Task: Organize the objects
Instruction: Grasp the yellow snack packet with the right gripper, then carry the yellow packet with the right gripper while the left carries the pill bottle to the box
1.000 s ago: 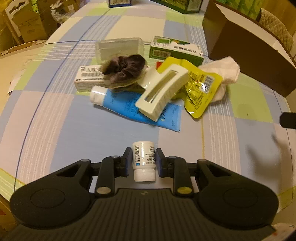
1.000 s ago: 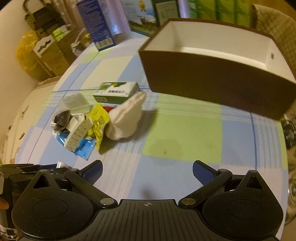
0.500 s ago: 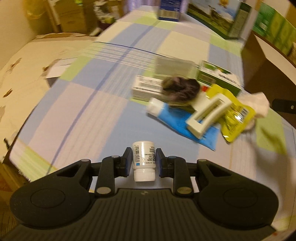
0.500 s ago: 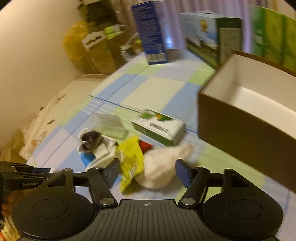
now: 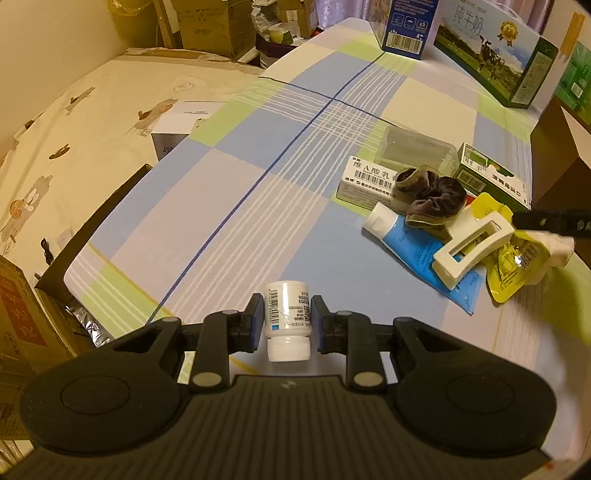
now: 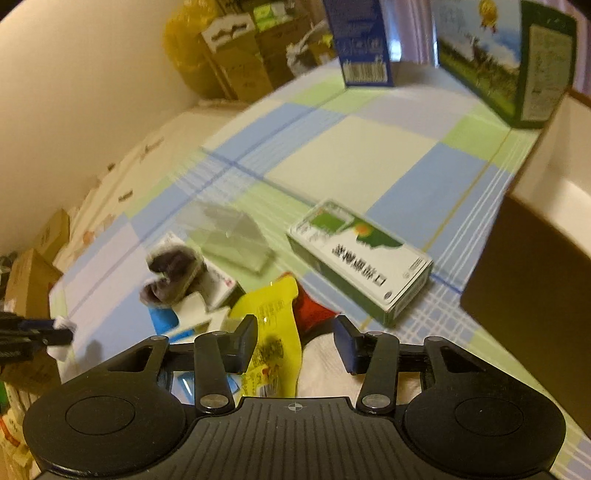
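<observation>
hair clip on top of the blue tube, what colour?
Cream white hair clip; clearest in the left wrist view.

wall: cream | cardboard boxes: stacked | light: warm, dim

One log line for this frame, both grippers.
left gripper: shut on white bottle | right gripper: open over yellow pouch | brown box: unfilled

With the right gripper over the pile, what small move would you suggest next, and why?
Probably lower the right gripper and close it: its jaws are open astride the yellow foil sachet and white cloth, not yet gripping either.
</observation>
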Demonstrator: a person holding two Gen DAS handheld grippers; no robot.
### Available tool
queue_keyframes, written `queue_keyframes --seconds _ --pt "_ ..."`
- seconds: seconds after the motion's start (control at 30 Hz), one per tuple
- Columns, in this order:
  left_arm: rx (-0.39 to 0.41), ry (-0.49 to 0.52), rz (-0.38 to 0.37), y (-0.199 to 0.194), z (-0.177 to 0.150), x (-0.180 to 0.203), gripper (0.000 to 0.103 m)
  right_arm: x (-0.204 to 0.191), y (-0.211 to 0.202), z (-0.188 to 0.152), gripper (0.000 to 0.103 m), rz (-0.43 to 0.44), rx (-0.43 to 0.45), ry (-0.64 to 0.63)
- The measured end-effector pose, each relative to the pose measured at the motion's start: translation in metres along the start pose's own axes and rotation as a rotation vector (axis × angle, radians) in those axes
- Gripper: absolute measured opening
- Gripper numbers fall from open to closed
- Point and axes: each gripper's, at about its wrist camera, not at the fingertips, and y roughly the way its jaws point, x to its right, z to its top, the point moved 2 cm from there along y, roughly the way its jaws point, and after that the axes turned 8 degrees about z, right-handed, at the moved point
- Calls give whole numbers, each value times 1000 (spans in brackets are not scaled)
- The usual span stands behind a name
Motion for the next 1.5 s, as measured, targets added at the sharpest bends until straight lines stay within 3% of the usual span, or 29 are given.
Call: queue_keyframes --seconds 0.17,0.4,0.73,1.13,1.5 --pt "0 -4 -1 1 3 1 23 -11 2 -7 44 41 -18 -57" --pt "0 10 -15 4 9 8 23 -29 14 -15 44 -29 -68 -218" --pt "-4 8 -25 4 7 10 23 -28 24 -13 43 -6 -105 -235" --pt "21 55 -68 -4 13 24 23 -41 -28 -8 43 -47 44 -190" --pt "80 197 -171 -22 39 78 23 -34 -89 -19 43 -130 150 -81"
